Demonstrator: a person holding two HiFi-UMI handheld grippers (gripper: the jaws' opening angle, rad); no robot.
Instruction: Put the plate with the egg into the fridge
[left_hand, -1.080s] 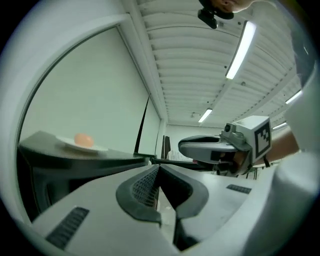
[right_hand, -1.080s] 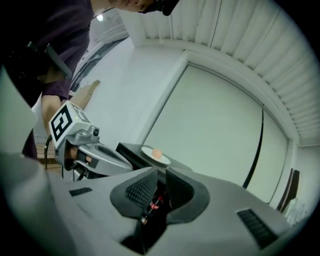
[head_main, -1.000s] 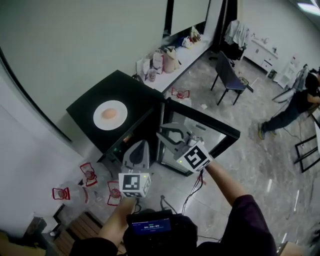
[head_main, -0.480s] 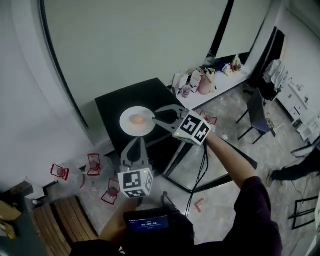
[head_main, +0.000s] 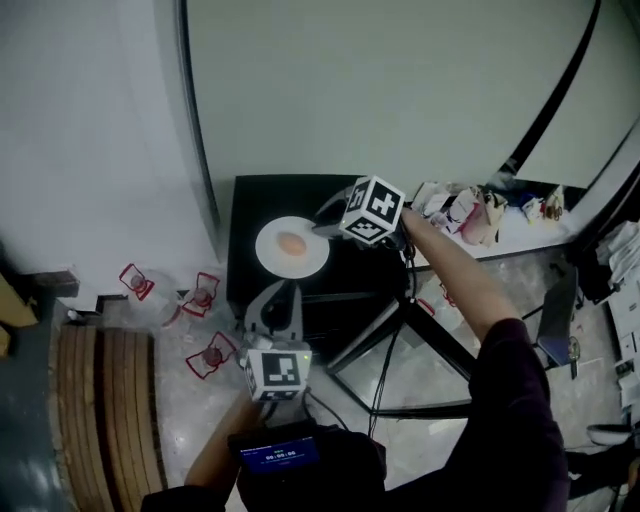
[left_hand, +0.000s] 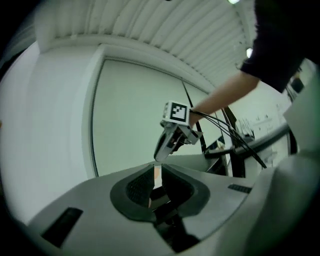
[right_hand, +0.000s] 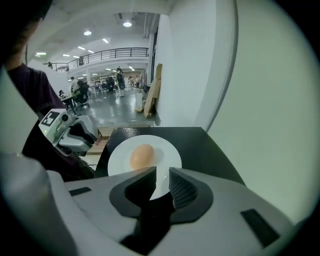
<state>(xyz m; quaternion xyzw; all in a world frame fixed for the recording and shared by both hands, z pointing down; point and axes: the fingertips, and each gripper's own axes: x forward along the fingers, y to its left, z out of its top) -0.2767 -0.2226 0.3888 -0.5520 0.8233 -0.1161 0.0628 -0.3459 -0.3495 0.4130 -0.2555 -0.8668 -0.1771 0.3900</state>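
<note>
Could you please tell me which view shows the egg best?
The right gripper view: the egg lies close, unobstructed on its plate. The head view shows it small from above; the left gripper view does not show it clearly.

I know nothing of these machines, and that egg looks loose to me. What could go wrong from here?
1. The egg lies loose on the plate. If the right gripper, jaws open at the rim, pinches only that edge, the plate may tilt and the egg may roll off.
2. The plate sits high on the fridge top, so a slip could send it to the floor.
</note>
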